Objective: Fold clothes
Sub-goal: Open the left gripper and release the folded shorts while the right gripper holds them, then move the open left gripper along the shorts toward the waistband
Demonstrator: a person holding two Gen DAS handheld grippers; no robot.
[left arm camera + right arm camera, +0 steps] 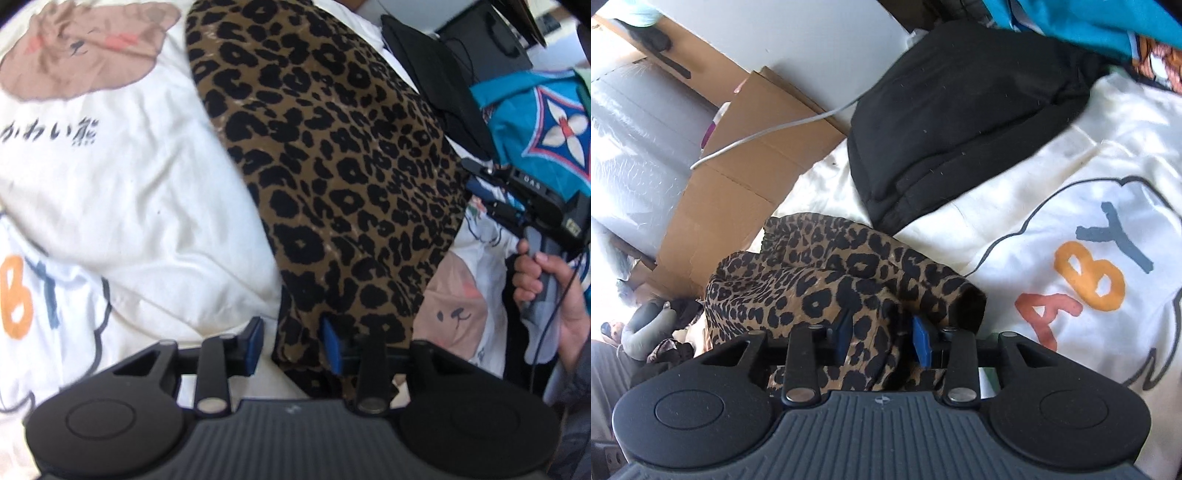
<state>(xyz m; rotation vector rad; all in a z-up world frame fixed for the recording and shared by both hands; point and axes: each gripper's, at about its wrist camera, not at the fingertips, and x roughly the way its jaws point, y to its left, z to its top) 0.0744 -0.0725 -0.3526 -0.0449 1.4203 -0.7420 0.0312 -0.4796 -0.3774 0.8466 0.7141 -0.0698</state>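
A leopard-print garment [332, 147] lies in a long strip across a white bed cover [129, 184] printed with bears and letters. My left gripper [293, 345] stands open at the strip's near end. The cloth's edge sits between its blue pads, against the right one and clear of the left one. In the right wrist view the other end of the leopard garment [820, 280] is bunched in folds. My right gripper [882, 338] is open over it, with loose cloth between the pads. A hand [546, 288] holds the right gripper's handle at the right edge of the left wrist view.
A folded black garment [960, 122] lies on the bed cover [1052, 184] beyond the leopard cloth, with a teal patterned garment [1071, 22] behind it. Cardboard boxes [738, 166] with a white cable [775, 133] over them stand past the bed's edge on the left.
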